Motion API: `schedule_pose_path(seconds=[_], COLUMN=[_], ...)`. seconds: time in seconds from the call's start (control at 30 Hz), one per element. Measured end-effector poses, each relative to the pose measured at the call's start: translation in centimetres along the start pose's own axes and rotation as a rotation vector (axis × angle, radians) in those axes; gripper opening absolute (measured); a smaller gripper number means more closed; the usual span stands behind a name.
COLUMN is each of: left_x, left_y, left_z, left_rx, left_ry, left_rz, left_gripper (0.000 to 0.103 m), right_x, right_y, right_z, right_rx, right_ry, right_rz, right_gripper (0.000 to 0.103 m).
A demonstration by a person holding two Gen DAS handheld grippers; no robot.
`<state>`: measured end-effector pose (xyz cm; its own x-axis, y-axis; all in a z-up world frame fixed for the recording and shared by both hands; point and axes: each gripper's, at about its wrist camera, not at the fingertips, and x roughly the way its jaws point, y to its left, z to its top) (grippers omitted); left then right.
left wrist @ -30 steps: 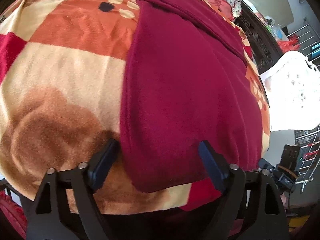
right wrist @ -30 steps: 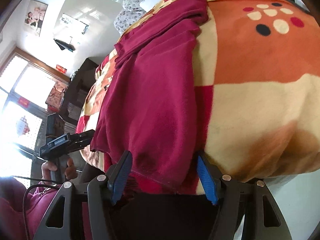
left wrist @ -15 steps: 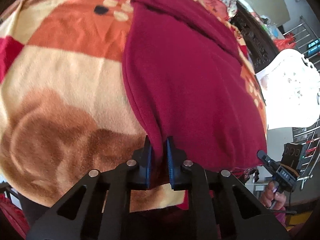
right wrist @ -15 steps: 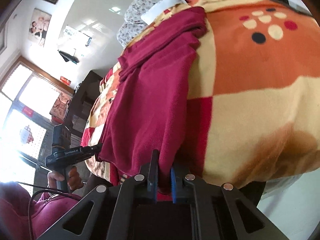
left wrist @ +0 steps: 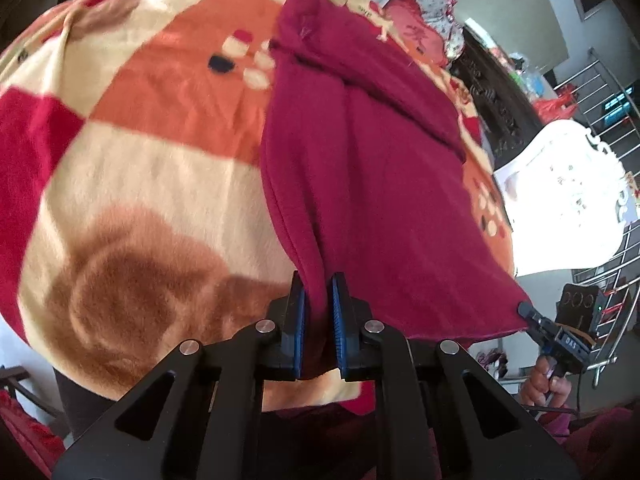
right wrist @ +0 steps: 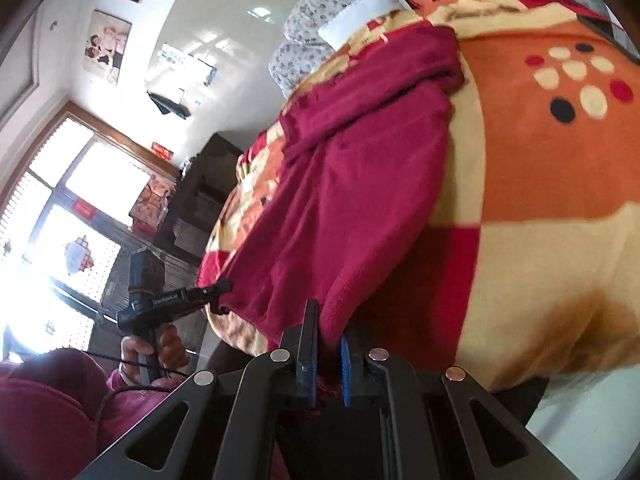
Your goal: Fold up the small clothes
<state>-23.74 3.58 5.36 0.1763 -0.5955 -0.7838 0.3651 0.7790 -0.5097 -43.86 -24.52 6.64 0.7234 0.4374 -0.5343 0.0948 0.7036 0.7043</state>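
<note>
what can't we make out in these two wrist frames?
- Left wrist: near hem of the maroon garment hidden behind the left gripper.
- Right wrist: pinched hem hidden between the right gripper fingers.
- Both: garment type unclear; its far end is bunched on the blanket.

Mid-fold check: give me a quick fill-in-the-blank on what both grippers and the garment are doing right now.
1. The left gripper is shut on the ____ garment.
2. The garment lies on a patterned ____ spread over the bed.
3. The right gripper pinches the garment's near ____.
4. In the right wrist view, the left gripper is held by a person's ____.

Answers: maroon; blanket; edge; hand
</note>
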Motion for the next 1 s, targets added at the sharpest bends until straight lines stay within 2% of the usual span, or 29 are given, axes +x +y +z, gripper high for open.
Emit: schedule_pose_path(seconds=[0.23, 0.43, 0.57, 0.77, 1.0], left_x=[-2.1, -1.7, 0.1, 3.7, 7.2], left_y=[-2.6, -4.7, -5.5, -5.7, -5.4], left_z=[6.1, 12.6, 17.6, 23.3, 27.6], left_rx=[0.053, 0.105, 0.110, 0.103, 0.084], left_ry=[-0.110, -0.200, -0.238, -0.253, -0.247], left_rz=[-0.045, -0.057, -0.043, -0.012, 0.033], left_gripper=[0.011, 0.011, 0.009, 0.008, 0.008], right_x=[-0.4, 1.2, 2.7, 5.3, 8.0], right_y=[1.2, 1.5, 0.9, -1.0, -3.0], right_z=[7.3, 14.8, 19.5, 25.0, 30.4], right_rx=[-0.059, -0.115, -0.133, -0.114, -0.103], right_ry=[-0.118, -0.198, -0.224, -0.245, -0.233], right_rz=[0.038, -0.015, -0.056, -0.106, -0.147], right_gripper=[0.008, 0.008, 0.008, 0.008, 0.008])
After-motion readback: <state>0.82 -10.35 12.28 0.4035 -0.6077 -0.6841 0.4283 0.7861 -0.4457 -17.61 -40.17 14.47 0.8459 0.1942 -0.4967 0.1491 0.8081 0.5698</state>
